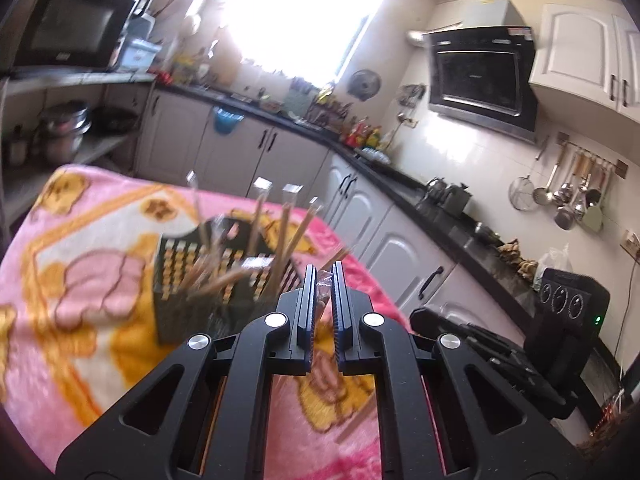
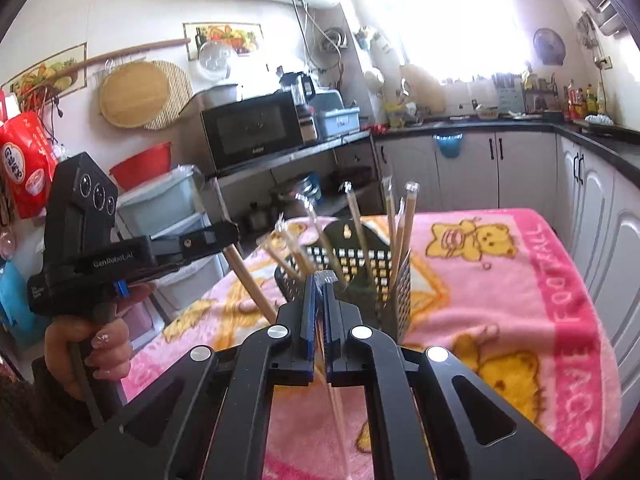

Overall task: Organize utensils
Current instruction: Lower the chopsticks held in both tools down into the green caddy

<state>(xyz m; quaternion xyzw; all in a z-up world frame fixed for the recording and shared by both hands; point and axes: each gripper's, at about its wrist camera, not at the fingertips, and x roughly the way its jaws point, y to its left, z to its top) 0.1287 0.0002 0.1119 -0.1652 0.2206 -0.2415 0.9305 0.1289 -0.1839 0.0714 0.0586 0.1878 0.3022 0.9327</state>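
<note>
Both hand-held grippers are clamped on wrapped chopsticks: the left hand-held gripper (image 1: 323, 276) has its jaws nearly together on a wooden chopstick in clear plastic (image 1: 325, 280), whose lower length shows below the jaws slanting toward the pink blanket, and the right hand-held gripper (image 2: 319, 286) pinches a thin wrapped chopstick (image 2: 325, 278) with crinkled plastic standing up between its pads and the stick running down beneath them. Largest in the scene is the desk, covered with a pink blanket printed with yellow bears (image 2: 500, 280); taking the black perforated utensil basket (image 2: 362, 256) as landmark, the blanket spreads out on every side of it. Behind the basket run white cabinets under a dark worktop (image 2: 500, 156), and behind and to its left in the right wrist view a black microwave (image 2: 252, 128) sits on a shelf. The basket stands upright on the blanket, just ahead of both grippers' tips. Inside it stand several wrapped chopsticks (image 2: 408, 216), leaning at different angles with their plastic ends above the rim. To the left of the basket in the right wrist view, a person's hand (image 2: 92, 352) grips the left tool's handle, its stick pointing toward the basket.
</note>
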